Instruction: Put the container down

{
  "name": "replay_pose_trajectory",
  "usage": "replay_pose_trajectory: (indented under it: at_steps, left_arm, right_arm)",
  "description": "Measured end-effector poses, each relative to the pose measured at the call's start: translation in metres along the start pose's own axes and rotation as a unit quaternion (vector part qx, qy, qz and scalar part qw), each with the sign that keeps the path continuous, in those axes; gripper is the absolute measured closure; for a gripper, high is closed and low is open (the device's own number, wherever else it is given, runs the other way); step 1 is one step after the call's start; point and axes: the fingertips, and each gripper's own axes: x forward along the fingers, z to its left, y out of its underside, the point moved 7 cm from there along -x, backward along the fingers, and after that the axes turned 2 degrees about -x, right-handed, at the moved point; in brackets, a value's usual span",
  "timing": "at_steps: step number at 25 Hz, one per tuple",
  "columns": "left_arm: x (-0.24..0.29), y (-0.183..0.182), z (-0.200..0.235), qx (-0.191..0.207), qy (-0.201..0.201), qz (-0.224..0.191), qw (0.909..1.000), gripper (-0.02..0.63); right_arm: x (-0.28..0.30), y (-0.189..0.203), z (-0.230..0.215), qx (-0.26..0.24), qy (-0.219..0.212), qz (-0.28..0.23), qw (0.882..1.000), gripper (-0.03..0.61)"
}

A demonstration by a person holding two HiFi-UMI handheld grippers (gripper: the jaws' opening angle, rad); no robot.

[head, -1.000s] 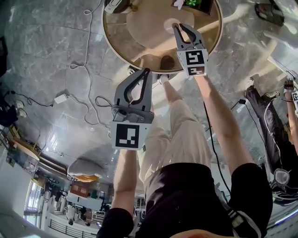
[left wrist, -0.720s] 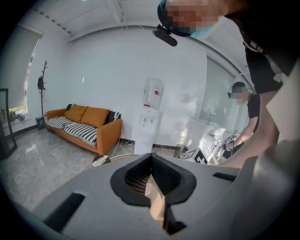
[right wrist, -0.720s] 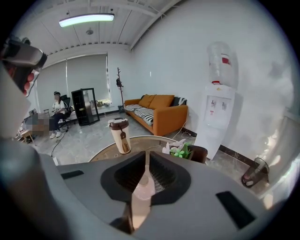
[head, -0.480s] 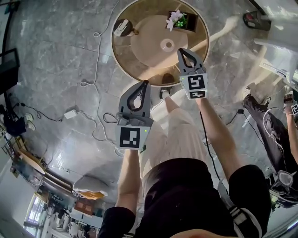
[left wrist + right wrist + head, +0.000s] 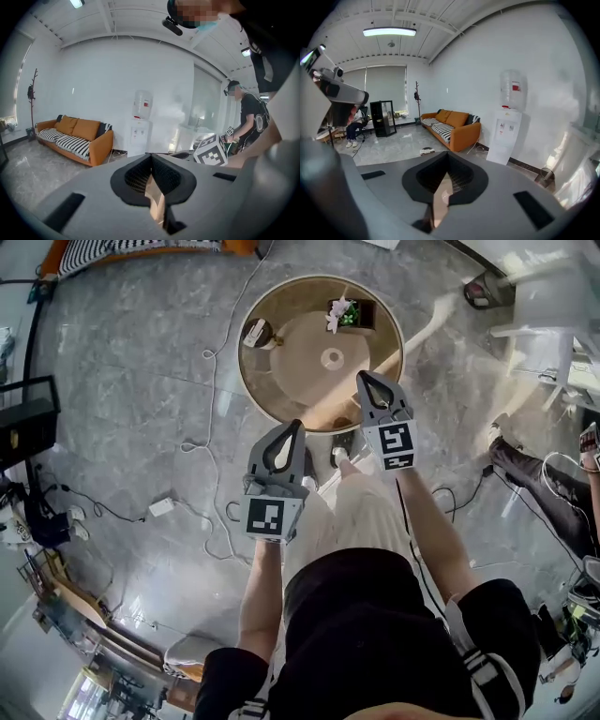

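A small round white container [image 5: 332, 358] rests on the middle of the round wooden table [image 5: 281, 395], seen from high above in the head view. My right gripper [image 5: 367, 378] hangs over the table's near right edge, shut and empty, apart from the container. My left gripper [image 5: 290, 426] is lower left, just off the table's near rim, also shut with nothing in it. Both gripper views look out level into the room; the left gripper [image 5: 151, 157] and the right gripper [image 5: 446, 158] each show closed tips and nothing between them.
A potted flower [image 5: 344, 313] and a small white device [image 5: 256, 333] also sit on the table. Cables and a power adapter [image 5: 161, 507] lie on the grey floor at left. Another person [image 5: 548, 507] is at right. An orange sofa [image 5: 452, 124] and water dispenser [image 5: 507, 123] line the wall.
The right gripper's jaws, open around the white container a second ago, have shut and drawn back from it. The view has risen, so table and both grippers look smaller and farther away.
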Motion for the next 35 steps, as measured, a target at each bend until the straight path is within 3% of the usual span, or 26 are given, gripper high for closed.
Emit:
replay_pose_trajectory:
  at_steps: [13, 21, 30, 35]
  left_arm:
    - [-0.071, -0.026, -0.01, 0.026, 0.092, -0.042, 0.9945, 0.595]
    - [-0.113, -0.04, -0.004, 0.026, 0.109, -0.058, 0.992, 0.595]
    - [-0.136, -0.071, 0.006, 0.049, 0.113, -0.092, 0.9881, 0.595]
    - [-0.146, -0.072, 0.014, 0.039, 0.108, -0.1, 0.9883, 0.595]
  right_arm:
    - [-0.113, -0.071, 0.05, -0.007, 0.063, -0.048, 0.997, 0.572]
    - [-0.166, -0.095, 0.102, 0.022, 0.073, -0.064, 0.995, 0.574]
    - [-0.204, -0.138, 0.127, 0.039, 0.054, -0.093, 0.993, 0.573]
    - [-0.223, -0.144, 0.132, 0.047, 0.056, -0.103, 0.992, 0.572]
